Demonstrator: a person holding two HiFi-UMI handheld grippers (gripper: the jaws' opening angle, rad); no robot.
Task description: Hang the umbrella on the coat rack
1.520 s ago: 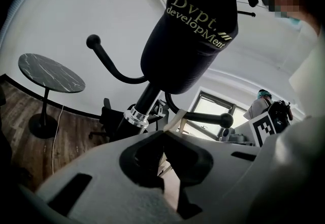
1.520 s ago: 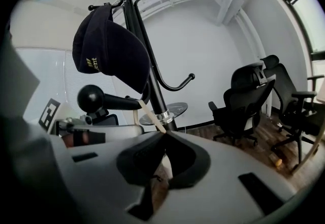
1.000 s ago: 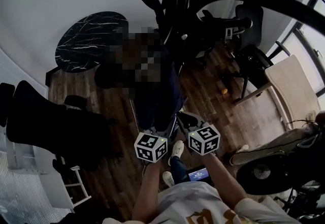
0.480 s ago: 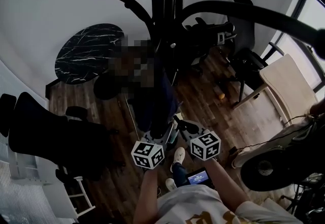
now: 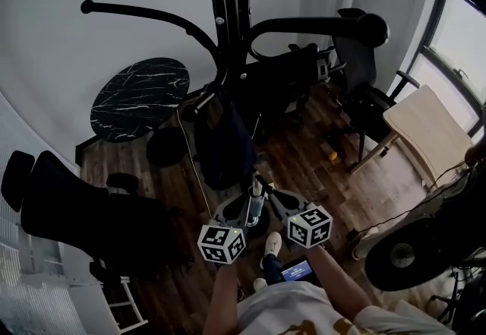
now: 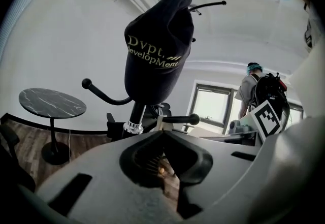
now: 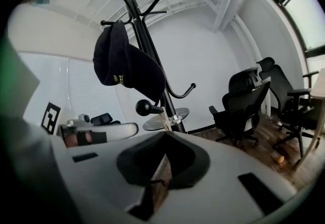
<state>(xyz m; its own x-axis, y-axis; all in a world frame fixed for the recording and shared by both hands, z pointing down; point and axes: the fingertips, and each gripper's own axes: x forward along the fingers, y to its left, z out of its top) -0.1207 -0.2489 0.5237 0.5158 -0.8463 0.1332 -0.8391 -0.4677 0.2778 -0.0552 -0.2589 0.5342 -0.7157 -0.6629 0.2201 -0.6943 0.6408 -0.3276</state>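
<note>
The left tongs (image 6: pixel 163 132) had their jaws pressed together at the tips, and I could make out nothing caught between them. The right tongs (image 7: pixel 164 132) were pressed together in the same way, with only wooden floor showing through the hollow behind the tips. In the head view the two sat side by side and near each other, their marker cubes (image 5: pixel 222 242) (image 5: pixel 309 225) low in the picture and both noses pointing up and away from the person.

The navy folded umbrella (image 6: pixel 157 55) hung just above and ahead of the left tongs, apart from them, its pale lettering facing that camera. From the right tongs it hung up and to the left (image 7: pixel 131 71), hooked at its top over an upper peg of the black coat rack (image 7: pixel 147 40). The rack's pole stood straight ahead of both tongs, and one ball-tipped arm (image 7: pixel 147 107) reached out just beyond the right tips.

A round marble-topped side table (image 6: pixel 51 102) stood well off to the left of the left tongs. Black office chairs (image 7: pixel 246 101) stood well to the right of the right tongs. A person with a backpack (image 6: pixel 261 93) stood to the right of the left tongs, near a window.
</note>
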